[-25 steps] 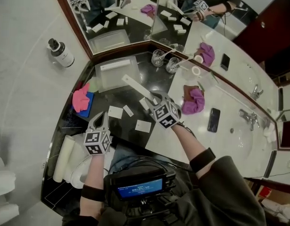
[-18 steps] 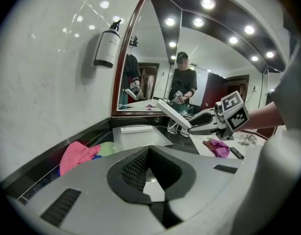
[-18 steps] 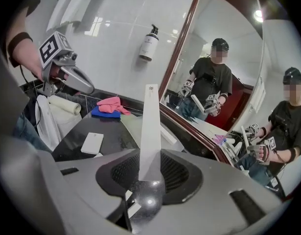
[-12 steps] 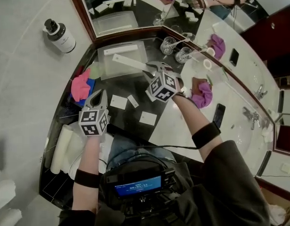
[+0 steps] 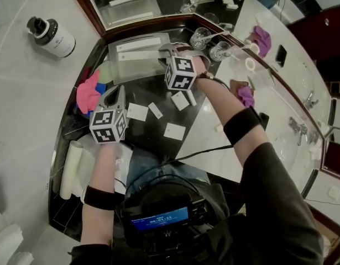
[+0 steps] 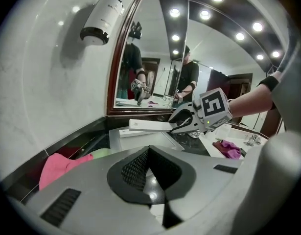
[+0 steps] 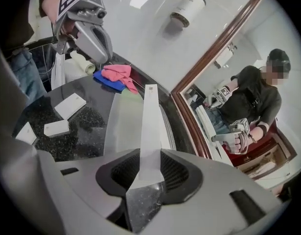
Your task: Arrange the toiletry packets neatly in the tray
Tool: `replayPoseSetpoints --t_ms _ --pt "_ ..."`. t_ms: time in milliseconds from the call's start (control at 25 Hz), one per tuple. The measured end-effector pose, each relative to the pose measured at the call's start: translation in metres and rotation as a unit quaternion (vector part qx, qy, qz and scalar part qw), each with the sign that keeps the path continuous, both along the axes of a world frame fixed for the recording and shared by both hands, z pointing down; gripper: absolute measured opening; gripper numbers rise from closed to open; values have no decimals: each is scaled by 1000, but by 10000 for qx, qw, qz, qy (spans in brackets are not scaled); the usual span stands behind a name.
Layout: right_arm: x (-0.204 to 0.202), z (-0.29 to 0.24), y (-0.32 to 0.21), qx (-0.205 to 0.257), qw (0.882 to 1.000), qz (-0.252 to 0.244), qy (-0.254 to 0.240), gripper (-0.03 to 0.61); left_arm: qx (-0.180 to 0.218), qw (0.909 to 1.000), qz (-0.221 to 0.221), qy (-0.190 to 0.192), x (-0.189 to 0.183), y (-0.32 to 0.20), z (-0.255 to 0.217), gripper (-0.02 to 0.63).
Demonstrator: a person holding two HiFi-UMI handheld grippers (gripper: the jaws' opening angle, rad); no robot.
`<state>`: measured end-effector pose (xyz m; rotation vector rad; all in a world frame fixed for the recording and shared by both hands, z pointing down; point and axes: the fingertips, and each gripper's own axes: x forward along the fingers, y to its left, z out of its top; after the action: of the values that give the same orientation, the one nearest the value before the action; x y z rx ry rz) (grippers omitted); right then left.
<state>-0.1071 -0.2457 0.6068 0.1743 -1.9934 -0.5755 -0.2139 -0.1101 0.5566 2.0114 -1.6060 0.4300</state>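
Observation:
A clear tray [image 5: 121, 70] stands at the back of the dark counter, with one long white packet [image 5: 139, 43] lying in it. My right gripper [image 5: 165, 52] is shut on the end of a second long white packet [image 7: 150, 126], held just above the tray [image 7: 122, 124]. Several small white packets [image 5: 137, 112] [image 5: 174, 131] lie loose on the counter in front. My left gripper [image 5: 118, 94] is shut and empty, low over the counter next to the pink cloth [image 5: 87, 90]. In the left gripper view the right gripper [image 6: 185, 123] holds the packet [image 6: 150, 126] out level.
Two glasses [image 5: 202, 37] [image 5: 218, 51] stand right of the tray by the mirror corner. A soap bottle [image 5: 51, 35] hangs on the wall. A rolled towel [image 5: 70, 170] lies at the counter's left front. A purple cloth [image 5: 245, 95] and a phone [image 5: 280, 54] are on the white sink counter.
My right gripper has carried the long packet from over the loose packets back to above the tray, rolling as it went. The left gripper has shifted forward toward the pink cloth.

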Motion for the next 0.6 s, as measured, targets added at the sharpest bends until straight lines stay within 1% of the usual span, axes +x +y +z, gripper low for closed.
replayPoseSetpoints --t_ms 400,600 --pt "-24 39 -27 -187 9972 -679 234 146 -131 9998 -80 -117 0 -39 21 3" --pt "-30 52 -37 -215 9964 -751 321 146 -190 9997 -121 -130 -3 -53 31 3"
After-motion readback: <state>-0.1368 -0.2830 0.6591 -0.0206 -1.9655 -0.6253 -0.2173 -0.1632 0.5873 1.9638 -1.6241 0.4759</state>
